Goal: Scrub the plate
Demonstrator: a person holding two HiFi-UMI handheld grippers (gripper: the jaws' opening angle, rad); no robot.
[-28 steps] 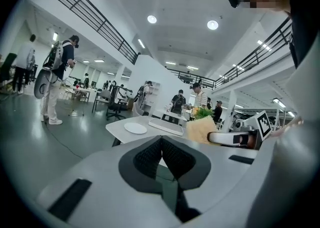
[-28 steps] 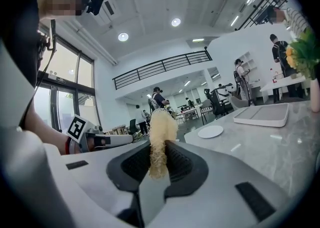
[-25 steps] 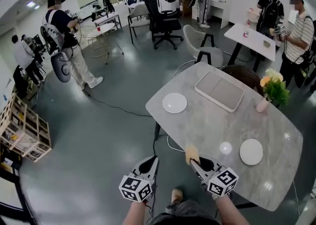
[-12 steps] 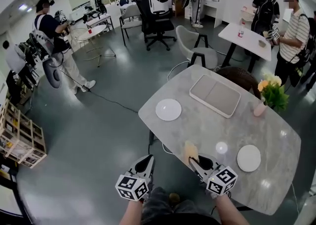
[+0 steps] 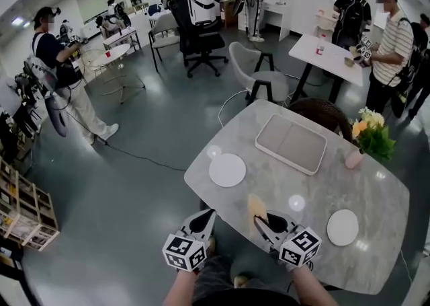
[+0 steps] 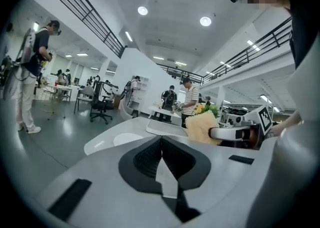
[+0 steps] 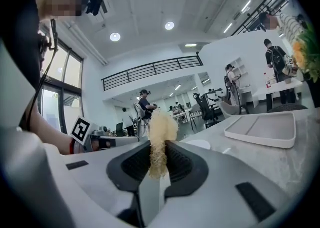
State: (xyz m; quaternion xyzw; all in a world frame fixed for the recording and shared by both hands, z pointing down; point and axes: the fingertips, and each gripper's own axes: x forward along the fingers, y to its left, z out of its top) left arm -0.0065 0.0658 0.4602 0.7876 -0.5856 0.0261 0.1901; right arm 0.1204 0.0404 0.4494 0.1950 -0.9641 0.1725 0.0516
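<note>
In the head view, a grey marble table (image 5: 302,190) carries 2 white plates. The left plate (image 5: 227,169) lies near the table's left edge, and the right plate (image 5: 342,226) lies well apart from it, near the right side. Between them and farther back is a flat grey tray (image 5: 290,143), and a pink vase with flowers (image 5: 363,138) stands beside the tray. The left gripper (image 5: 207,216) hangs just off the table's near edge. The right gripper (image 5: 259,220) is over that edge and holds a yellow sponge (image 5: 256,205), which points toward the left plate but is clearly apart from both plates.

In the left gripper view, the left gripper (image 6: 161,139) has its 2 jaws pressed together with nothing between them. Beyond them, the left plate (image 6: 127,138) lies on the table, and the sponge (image 6: 202,127) shows in the right gripper (image 6: 235,133) at the right.

In the right gripper view, the right gripper (image 7: 159,146) is clenched on the sponge (image 7: 161,122) (its fluffy top stands up above the jaws). Behind it lie the left plate (image 7: 197,143) and the tray (image 7: 260,129).
</note>
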